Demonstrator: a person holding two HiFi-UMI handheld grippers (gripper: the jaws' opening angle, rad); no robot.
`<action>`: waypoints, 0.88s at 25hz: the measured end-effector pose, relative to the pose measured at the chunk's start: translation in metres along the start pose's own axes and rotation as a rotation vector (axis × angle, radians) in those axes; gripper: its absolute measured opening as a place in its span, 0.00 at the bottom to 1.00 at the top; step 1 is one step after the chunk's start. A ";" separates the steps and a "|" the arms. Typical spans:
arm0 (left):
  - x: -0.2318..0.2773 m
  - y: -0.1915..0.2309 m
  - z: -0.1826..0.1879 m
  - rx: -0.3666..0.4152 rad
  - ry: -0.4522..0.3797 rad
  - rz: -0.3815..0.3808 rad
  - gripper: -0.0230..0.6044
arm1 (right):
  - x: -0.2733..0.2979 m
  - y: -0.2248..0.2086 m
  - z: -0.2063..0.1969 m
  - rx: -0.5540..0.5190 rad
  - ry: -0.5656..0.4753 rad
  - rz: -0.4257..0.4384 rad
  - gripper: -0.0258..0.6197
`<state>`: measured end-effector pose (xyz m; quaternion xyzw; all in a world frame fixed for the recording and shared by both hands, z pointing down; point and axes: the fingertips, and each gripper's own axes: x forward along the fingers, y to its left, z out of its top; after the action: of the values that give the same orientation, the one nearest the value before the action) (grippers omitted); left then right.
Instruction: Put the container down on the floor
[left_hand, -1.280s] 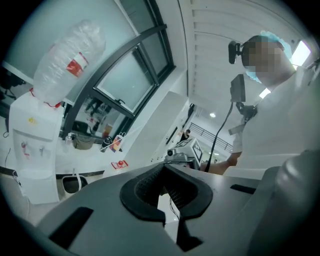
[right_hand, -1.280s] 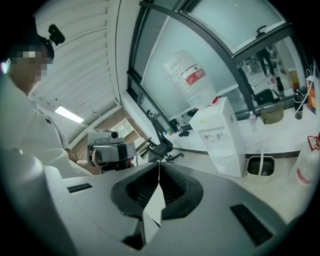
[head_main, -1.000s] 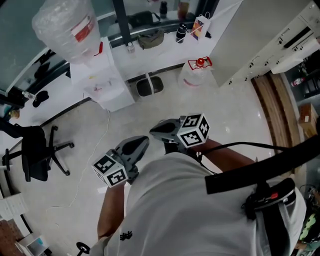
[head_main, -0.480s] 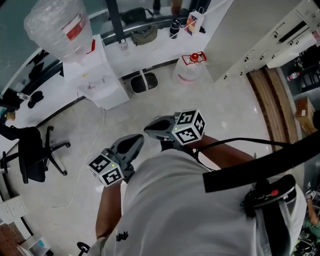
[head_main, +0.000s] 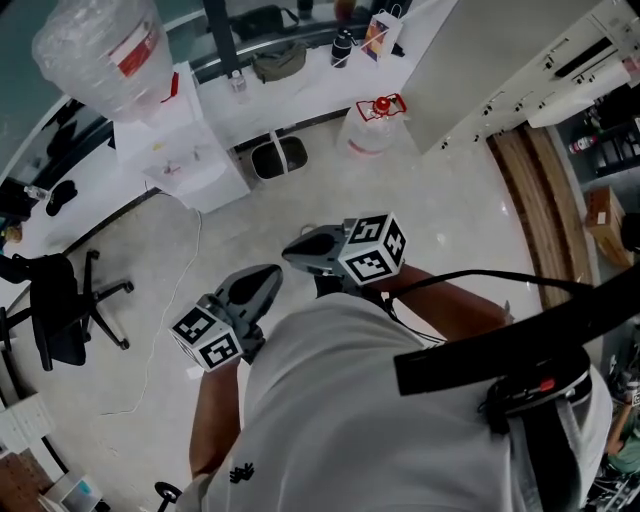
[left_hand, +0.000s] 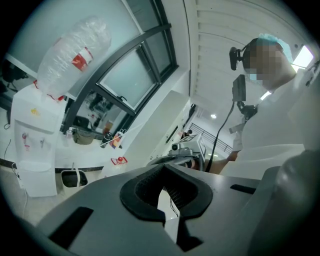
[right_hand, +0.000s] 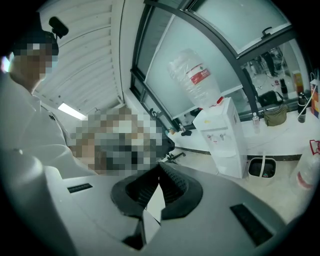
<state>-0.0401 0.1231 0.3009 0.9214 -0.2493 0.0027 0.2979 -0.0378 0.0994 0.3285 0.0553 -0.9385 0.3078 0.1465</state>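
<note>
Left gripper (head_main: 272, 275) and right gripper (head_main: 290, 254) jaws closed, empty; container (head_main: 372, 125) well apart on floor (head_main: 450, 230).

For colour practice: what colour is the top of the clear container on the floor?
Red. The top of the container shows best in the head view.

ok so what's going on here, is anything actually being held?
No. A person stands holding the left gripper and the right gripper close to the chest. Both have their jaws together with nothing between them. A clear container with a red cap stands upright on the floor by the white counter, well ahead of both grippers. Neither gripper is touching it.
</note>
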 end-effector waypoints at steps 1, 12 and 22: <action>0.000 0.001 -0.001 -0.004 0.002 0.004 0.05 | 0.000 -0.001 -0.001 0.001 0.001 -0.001 0.07; 0.008 0.003 -0.004 -0.012 0.009 -0.010 0.05 | -0.002 -0.004 -0.009 0.018 0.006 -0.006 0.07; 0.006 0.008 -0.002 -0.020 0.011 -0.018 0.05 | 0.002 -0.006 -0.005 0.018 -0.002 -0.012 0.07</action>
<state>-0.0384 0.1163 0.3080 0.9206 -0.2396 0.0024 0.3085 -0.0375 0.0977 0.3357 0.0625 -0.9354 0.3154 0.1471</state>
